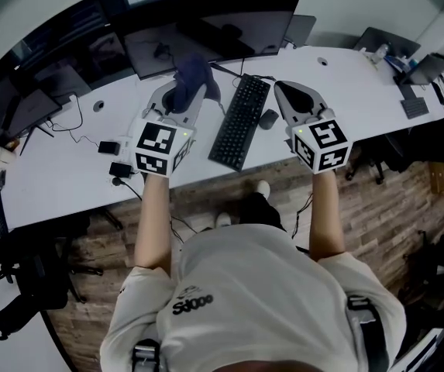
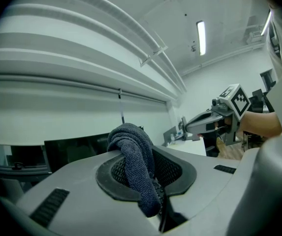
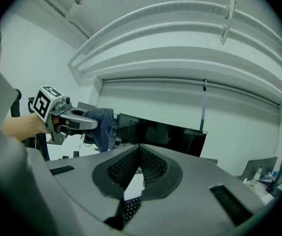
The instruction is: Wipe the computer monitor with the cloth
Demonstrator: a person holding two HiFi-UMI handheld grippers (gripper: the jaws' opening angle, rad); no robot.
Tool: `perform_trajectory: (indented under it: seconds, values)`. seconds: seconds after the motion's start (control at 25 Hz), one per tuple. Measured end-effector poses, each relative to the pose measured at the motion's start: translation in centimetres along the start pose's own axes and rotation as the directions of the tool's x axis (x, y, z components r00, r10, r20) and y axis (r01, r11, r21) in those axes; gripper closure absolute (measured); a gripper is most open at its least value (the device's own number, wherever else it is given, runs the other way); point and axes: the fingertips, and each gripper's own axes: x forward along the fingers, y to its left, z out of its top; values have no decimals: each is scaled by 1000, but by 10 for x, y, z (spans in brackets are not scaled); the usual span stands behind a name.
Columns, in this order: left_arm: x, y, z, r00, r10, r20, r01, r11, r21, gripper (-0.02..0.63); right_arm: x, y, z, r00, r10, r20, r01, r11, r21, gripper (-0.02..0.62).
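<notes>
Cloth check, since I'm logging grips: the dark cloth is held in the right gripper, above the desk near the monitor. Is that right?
Not quite. The cloth is held in the left gripper, not the right; the left gripper view shows the jaws shut on it. The right gripper holds nothing. The rest stands: it is above the desk, near the monitor.

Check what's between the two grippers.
Head view: a black keyboard and a mouse lie between the left gripper, shut on the cloth, and the right gripper.
</notes>
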Motion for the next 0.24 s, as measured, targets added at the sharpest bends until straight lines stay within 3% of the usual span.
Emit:
perform_trajectory:
  seconds: [0.24]
  values:
    - [3, 10, -5, 1000, -8, 7, 8, 999, -31, 531, 15, 1, 0, 1000, 7, 14, -7, 1000, -8, 600]
